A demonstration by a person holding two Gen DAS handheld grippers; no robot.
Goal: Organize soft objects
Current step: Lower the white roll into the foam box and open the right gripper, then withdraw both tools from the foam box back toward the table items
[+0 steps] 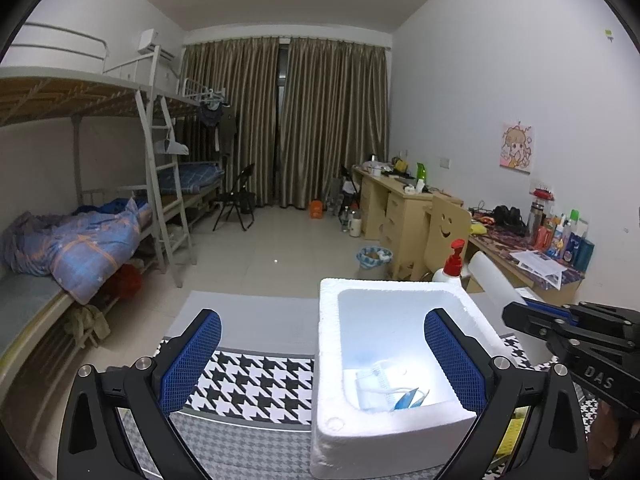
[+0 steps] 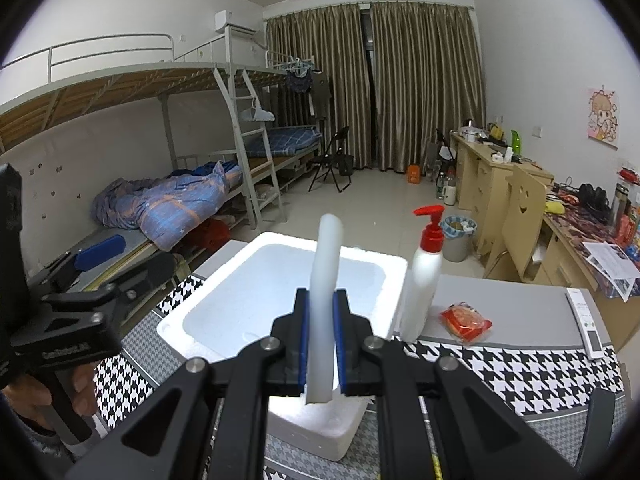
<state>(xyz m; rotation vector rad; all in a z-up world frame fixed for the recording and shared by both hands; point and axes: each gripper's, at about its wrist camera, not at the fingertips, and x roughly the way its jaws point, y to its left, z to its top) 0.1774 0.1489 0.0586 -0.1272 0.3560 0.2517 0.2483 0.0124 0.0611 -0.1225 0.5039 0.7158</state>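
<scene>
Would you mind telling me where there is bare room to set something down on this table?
Bare patches: the houndstooth cloth left of the foam box, and the grey tabletop between the red packet and the remote. It is crowded around the pump bottle, tight against the box.

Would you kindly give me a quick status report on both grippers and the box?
Left gripper open, empty, at foam box. Right gripper shut on white foam strip, above box. Face masks already inside. Pump bottle beside box.

Dormitory room: bunk beds (image 1: 80, 128), desks (image 1: 394, 204).
</scene>
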